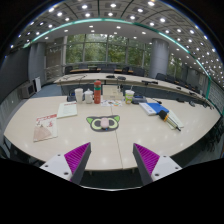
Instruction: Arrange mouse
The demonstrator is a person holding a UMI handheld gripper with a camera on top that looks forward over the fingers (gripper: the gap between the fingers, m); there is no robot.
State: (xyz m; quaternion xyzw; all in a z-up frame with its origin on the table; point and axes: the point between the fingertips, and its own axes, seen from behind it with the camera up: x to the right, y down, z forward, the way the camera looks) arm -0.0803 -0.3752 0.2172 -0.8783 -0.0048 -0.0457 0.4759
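A dark mouse lies on a small mouse pad with a green and white pattern on the pale table, well beyond my fingers and a little left of the gap between them. My gripper is held above the table's near edge, open and empty, with its magenta pads wide apart.
Cups and bottles stand at the table's far side. Papers and a booklet lie to the left, a blue item and more papers to the right. Further tables and chairs stand behind, before large windows.
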